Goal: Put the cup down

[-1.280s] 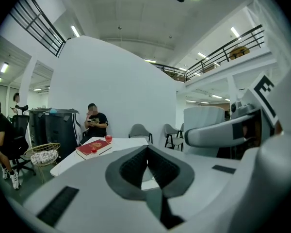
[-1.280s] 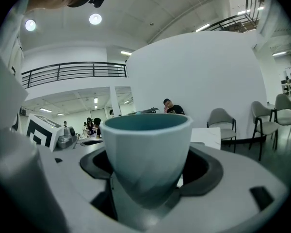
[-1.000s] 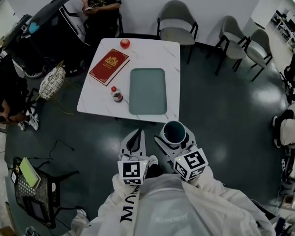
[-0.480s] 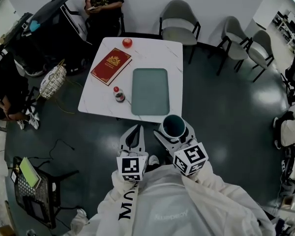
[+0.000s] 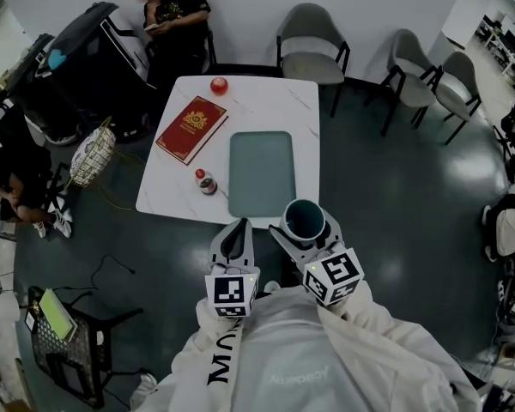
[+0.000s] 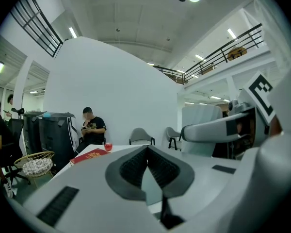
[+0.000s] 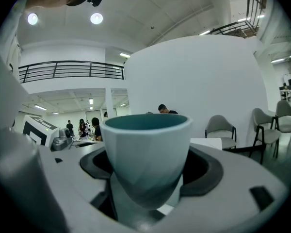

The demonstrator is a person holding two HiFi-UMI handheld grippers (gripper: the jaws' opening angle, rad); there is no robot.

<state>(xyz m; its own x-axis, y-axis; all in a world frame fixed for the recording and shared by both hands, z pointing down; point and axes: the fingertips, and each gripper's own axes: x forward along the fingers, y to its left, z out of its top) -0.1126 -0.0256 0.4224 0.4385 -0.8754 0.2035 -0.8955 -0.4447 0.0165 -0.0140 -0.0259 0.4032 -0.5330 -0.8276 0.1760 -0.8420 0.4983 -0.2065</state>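
Right gripper (image 5: 305,227) is clamped on the cup (image 5: 304,220), pads on both sides of its body, cup upright with the teal inside facing up; it hangs over the near edge of the white table (image 5: 266,101), just short of the near end of the green mat (image 5: 261,174). Left gripper (image 5: 236,234) sits just beside it on the left, jaws closed together with nothing between them. Left of the mat on the table: red book (image 5: 190,128), round red object (image 5: 218,85) at the far edge, small jar (image 5: 205,182) close to the mat's side
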